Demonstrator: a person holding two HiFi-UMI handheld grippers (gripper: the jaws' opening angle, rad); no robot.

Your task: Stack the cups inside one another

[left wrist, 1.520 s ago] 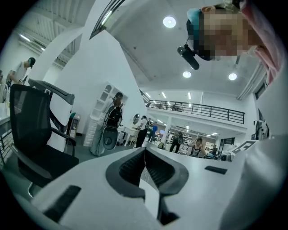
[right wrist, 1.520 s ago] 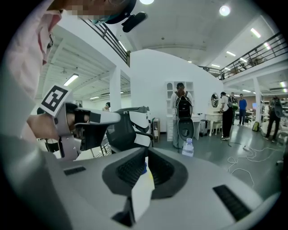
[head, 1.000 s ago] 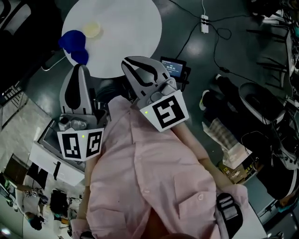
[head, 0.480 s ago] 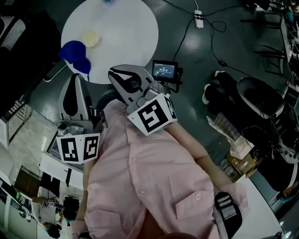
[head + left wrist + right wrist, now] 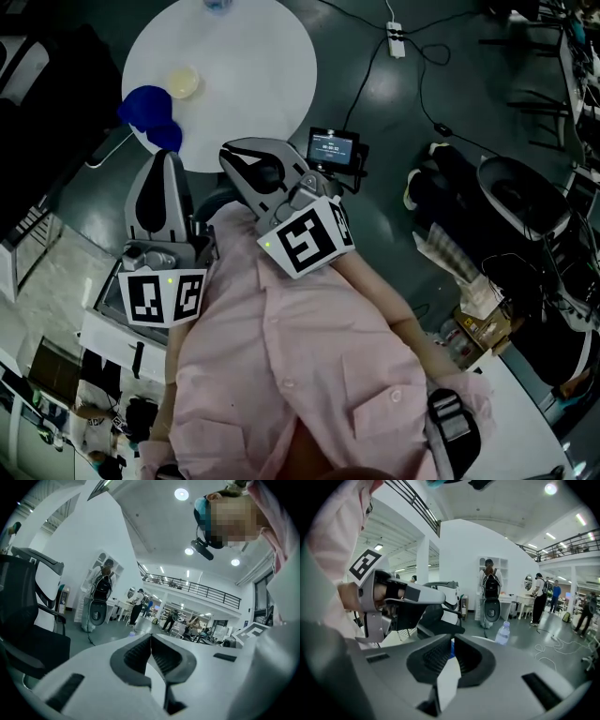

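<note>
Two blue cups (image 5: 150, 103) sit at the left rim of a round white table (image 5: 253, 75), with a pale yellow cup (image 5: 183, 82) just beside them. My left gripper (image 5: 167, 156) is held near the person's chest, just short of the table's edge, jaws shut and empty. My right gripper (image 5: 229, 150) is alongside it, also shut on nothing. In the left gripper view the left gripper (image 5: 151, 637) points out into the hall. In the right gripper view the right gripper (image 5: 452, 642) shows a sliver of blue cup (image 5: 452, 648) beyond its closed tips.
A clear water bottle (image 5: 502, 633) stands at the table's far side. A small screen device (image 5: 333, 147) stands on the floor near the table, with a power strip (image 5: 397, 39) and cables beyond. Dark chairs (image 5: 525, 202) and bags crowd the right. People stand far off.
The right gripper has drawn slightly left and closer to the chest. The head view has shifted, so the table sits higher in frame. Both grippers stay shut.
</note>
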